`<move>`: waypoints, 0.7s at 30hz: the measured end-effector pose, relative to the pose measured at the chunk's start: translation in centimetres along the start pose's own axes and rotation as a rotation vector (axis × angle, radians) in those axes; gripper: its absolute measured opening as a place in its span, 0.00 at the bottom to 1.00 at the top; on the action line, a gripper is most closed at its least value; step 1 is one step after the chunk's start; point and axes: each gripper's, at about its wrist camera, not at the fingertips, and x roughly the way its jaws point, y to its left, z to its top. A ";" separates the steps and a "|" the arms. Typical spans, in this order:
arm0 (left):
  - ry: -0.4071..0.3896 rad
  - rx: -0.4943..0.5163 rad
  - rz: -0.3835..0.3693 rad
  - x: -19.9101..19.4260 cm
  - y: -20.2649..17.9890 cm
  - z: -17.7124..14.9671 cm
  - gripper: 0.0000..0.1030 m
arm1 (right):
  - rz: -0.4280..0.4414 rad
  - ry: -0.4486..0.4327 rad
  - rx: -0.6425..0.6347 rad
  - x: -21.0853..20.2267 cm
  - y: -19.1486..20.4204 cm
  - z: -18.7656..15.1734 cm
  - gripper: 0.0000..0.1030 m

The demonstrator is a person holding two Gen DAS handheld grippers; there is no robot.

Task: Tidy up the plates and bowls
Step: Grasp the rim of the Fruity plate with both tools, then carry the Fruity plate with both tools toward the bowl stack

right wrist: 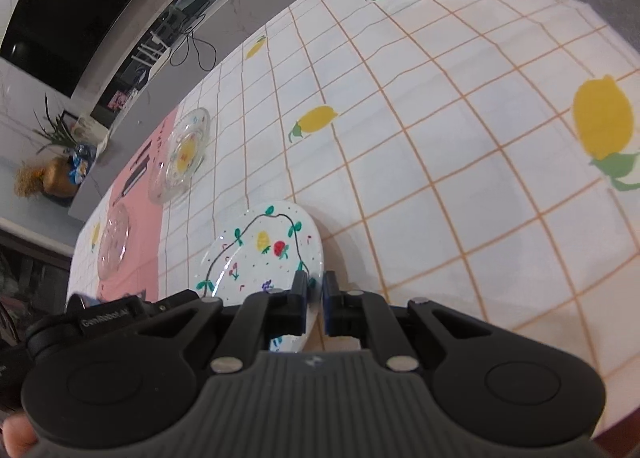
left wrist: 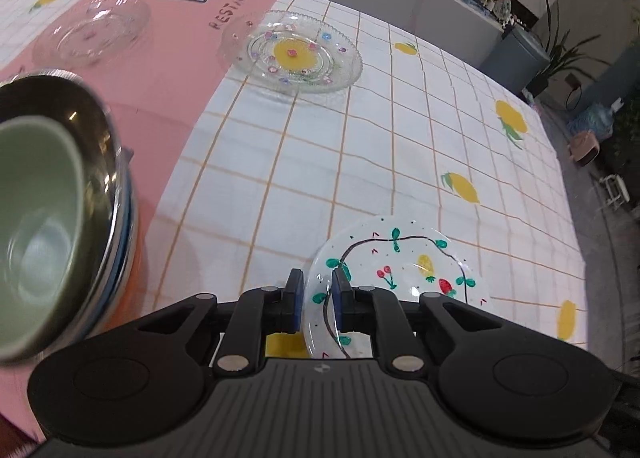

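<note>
The painted plate (left wrist: 404, 270) is clamped at opposite rims by the left gripper (left wrist: 316, 290) and the right gripper (right wrist: 315, 292), just above the worktop (left wrist: 360, 158). Beyond the left gripper a glass plate (left wrist: 298, 52) is seen, and to its left a stack of bowls (left wrist: 60, 198).

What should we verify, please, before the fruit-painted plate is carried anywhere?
1. Left gripper grip: jaws closed on the fruit-painted plate's rim. Ok.
2. Right gripper grip: jaws pinch the same plate's opposite rim. Ok.
3. Plate clear of the tablecloth: tilted, a shadow beneath, but the far edge is unclear. Cannot tell.
4. Bowl stack ready as a neighbour: green bowl sits inside the metal bowl. Ok.
5. Flower-patterned glass plate and clear glass dish out of the way: both lie farther off. Ok.
</note>
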 end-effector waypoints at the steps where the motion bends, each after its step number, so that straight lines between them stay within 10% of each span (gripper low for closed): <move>1: -0.002 -0.004 -0.007 -0.3 0.0 -0.3 0.15 | -0.002 0.002 -0.010 -0.2 0.0 -0.2 0.05; 21: 0.010 -0.053 -0.070 0.0 1.2 -3.2 0.15 | -0.047 0.004 -0.063 -0.9 -0.9 -1.6 0.06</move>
